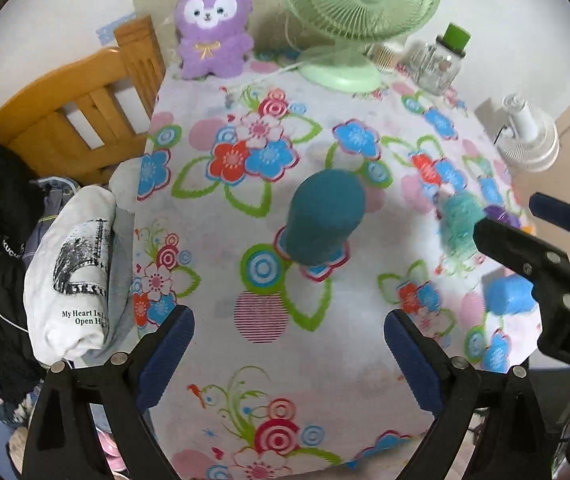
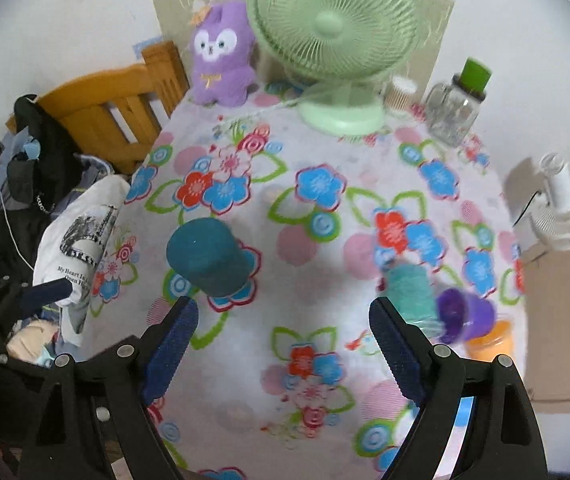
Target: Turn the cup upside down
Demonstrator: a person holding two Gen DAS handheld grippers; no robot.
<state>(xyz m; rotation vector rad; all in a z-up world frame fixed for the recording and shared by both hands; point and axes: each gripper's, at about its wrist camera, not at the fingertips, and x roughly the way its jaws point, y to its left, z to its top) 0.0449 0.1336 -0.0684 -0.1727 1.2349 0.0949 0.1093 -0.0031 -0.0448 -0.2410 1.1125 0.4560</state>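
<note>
Parted fingers (image 1: pixel 169 344) frame upside-down teal cup (image 1: pixel 325 220).

Left gripper (image 1: pixel 289 354): jaws spread wide, nothing between its blue pads (image 1: pixel 167 358), held low and pointing forward. Right gripper (image 2: pixel 283 346): jaws likewise wide apart and empty, pads (image 2: pixel 395 350) blue, to the left one's right.

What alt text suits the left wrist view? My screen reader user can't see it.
A dark teal cup stands upside down on a floral tablecloth, ahead of the open left gripper. The right gripper enters at right; a green desk fan stands behind.
</note>
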